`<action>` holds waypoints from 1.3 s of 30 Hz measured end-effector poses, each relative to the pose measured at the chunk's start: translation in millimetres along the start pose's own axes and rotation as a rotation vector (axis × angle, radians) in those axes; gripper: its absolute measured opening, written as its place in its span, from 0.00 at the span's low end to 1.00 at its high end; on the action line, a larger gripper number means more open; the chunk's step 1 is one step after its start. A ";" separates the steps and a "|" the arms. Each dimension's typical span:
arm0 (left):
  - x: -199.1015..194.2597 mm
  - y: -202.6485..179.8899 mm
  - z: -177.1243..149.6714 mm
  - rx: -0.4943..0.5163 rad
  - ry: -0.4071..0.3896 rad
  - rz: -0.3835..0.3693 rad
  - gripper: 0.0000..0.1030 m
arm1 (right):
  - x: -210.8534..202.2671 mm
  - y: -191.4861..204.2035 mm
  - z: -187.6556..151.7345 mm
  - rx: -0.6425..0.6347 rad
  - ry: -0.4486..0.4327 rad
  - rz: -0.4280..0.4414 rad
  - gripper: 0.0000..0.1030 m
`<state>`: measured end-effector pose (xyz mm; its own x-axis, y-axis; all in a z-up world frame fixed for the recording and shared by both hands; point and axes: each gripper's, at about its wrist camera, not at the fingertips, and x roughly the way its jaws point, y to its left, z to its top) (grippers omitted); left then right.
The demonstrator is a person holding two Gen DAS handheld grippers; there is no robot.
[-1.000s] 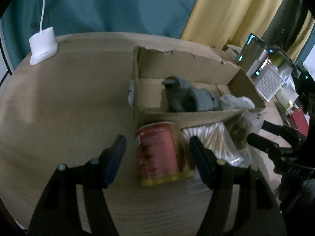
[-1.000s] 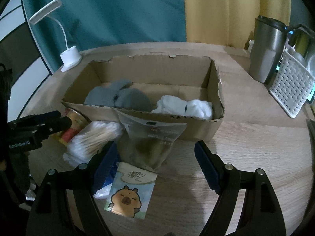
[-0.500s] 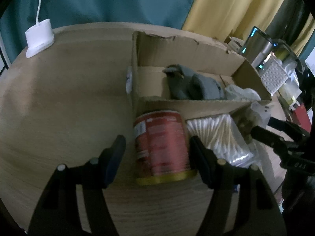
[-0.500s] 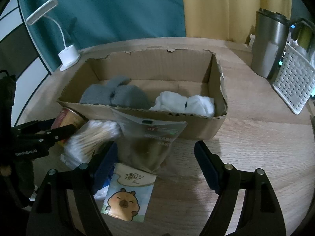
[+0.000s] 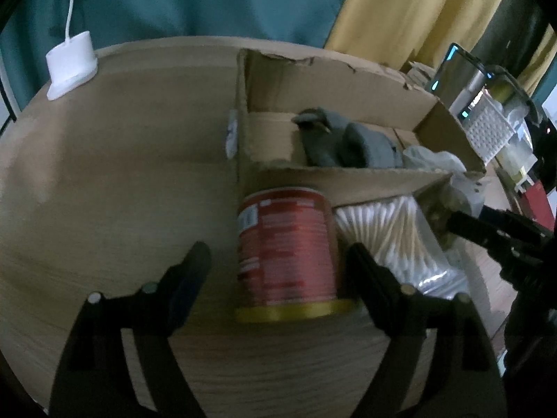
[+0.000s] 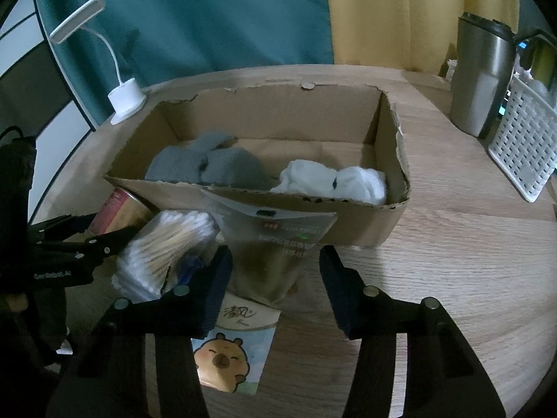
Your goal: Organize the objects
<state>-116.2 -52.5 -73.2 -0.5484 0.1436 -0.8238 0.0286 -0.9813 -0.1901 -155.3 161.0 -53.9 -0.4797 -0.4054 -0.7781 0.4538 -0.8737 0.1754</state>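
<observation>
I am spreading my left tool (image 5: pixel 275 264) around the red can (image 5: pixel 285 247) without touching it, and closing my right tool (image 6: pixel 275 278) on the pouch (image 6: pixel 275 244), pads not yet pressing. Both are standing on the worktop (image 6: pixel 452 244) against the cardboard box (image 6: pixel 348 223), waiting to join the socks inside.
</observation>
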 end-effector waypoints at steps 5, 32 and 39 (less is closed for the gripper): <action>-5.4 -3.6 0.0 0.026 -0.032 0.002 0.69 | -4.4 1.5 -1.2 -0.001 -0.013 0.000 0.46; -36.3 -10.2 1.9 0.037 -0.108 -0.024 0.55 | -25.6 6.8 2.7 -0.023 -0.081 0.015 0.39; -47.0 -11.6 3.0 0.040 -0.129 -0.023 0.55 | -38.0 7.6 2.9 -0.025 -0.107 0.015 0.39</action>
<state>-93.3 -48.3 -30.7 -0.6513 0.1512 -0.7436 -0.0173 -0.9827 -0.1846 -135.8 169.0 -21.3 -0.5491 -0.4463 -0.7066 0.4798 -0.8606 0.1707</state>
